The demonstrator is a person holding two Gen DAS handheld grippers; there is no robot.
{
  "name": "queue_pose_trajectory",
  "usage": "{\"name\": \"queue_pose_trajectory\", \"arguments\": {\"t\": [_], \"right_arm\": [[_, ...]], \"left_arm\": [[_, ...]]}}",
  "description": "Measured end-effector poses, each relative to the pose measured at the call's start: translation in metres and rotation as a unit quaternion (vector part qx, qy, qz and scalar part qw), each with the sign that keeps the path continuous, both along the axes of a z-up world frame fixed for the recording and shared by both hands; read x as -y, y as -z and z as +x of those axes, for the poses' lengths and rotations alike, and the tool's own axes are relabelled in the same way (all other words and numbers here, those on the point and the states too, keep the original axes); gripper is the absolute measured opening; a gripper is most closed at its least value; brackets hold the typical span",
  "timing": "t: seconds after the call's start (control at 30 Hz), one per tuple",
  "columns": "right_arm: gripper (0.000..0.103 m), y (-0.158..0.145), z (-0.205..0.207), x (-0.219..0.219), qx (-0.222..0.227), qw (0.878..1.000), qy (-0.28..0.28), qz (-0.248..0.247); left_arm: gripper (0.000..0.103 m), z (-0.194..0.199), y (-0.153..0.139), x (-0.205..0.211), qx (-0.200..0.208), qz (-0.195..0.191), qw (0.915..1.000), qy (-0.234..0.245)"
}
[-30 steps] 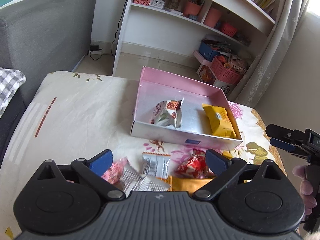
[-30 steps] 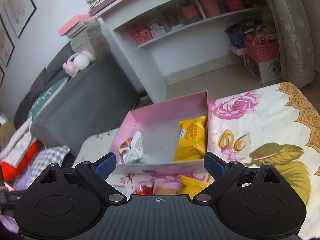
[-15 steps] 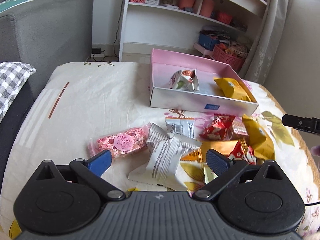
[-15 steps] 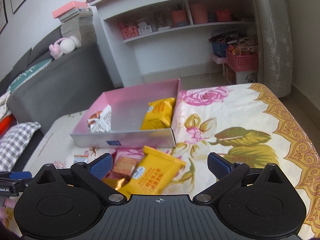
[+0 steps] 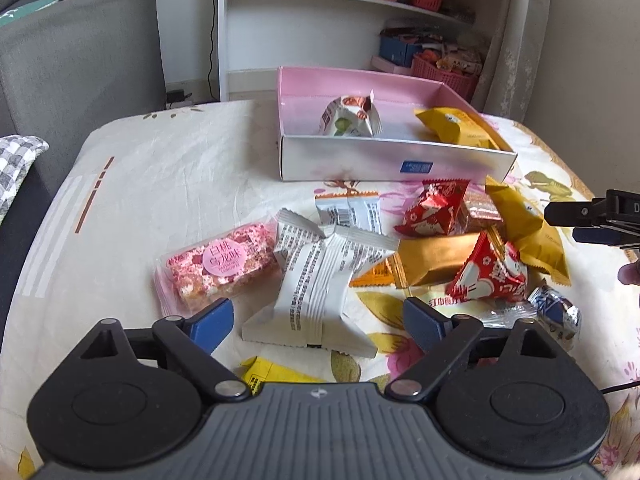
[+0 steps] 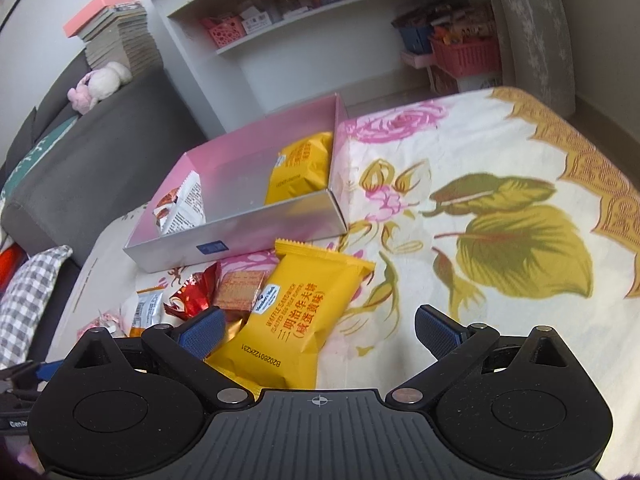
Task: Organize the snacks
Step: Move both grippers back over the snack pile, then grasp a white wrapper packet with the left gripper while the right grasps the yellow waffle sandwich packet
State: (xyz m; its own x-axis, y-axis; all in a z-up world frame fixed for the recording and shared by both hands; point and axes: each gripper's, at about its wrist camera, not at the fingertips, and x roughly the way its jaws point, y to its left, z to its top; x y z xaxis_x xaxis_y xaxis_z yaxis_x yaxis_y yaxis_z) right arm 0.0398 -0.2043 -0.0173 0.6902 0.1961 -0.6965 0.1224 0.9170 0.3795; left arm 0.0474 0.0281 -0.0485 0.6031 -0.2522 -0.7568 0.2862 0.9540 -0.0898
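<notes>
Left wrist view looks down over the left gripper, whose blue pads are apart and closing, with a white snack packet printed in black text lying between them, untouched by either pad. At ten o'clock of that packet lies a pink nougat bar in a clear wrapper; at one o'clock sits a gold packet, and beyond it two red triangular packets, a small white-and-orange sachet and a yellow wafer packet, all loose on the floral cloth covering the bench. At twelve o'clock stands the pink box, holding a white packet with red and green print at its left and another yellow packet at its right. The right gripper shows at three o'clock, at the frame's edge. Right wrist view has the right gripper with its pads wide apart, clamped on nothing; the yellow wafer packet lies between them toward the left pad, with no contact that can be made out. The pink box sits at eleven o'clock, and a red packet at nine o'clock of the wafer.
</notes>
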Motion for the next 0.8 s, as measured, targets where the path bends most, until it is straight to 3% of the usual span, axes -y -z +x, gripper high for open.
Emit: {"name": "queue_pose_trajectory", "arguments": {"t": [0.13,0.37,0.8], "right_arm": [[0.102,0.010,0.005,-0.005,-0.018,1.000,0.004,0.009],[0.102,0.015,0.008,-0.008,-0.008,1.000,0.001,0.009],[0.102,0.016,0.013,-0.024,0.000,1.000,-0.019,-0.021]], "left_arm": [[0.081,0.002,0.004,0.001,-0.004,0.011,0.9999,0.001],[0.070,0.004,0.006,-0.002,-0.007,0.018,0.9998,-0.005],[0.062,0.004,0.005,0.003,-0.003,0.043,0.9991,-0.006]]}}
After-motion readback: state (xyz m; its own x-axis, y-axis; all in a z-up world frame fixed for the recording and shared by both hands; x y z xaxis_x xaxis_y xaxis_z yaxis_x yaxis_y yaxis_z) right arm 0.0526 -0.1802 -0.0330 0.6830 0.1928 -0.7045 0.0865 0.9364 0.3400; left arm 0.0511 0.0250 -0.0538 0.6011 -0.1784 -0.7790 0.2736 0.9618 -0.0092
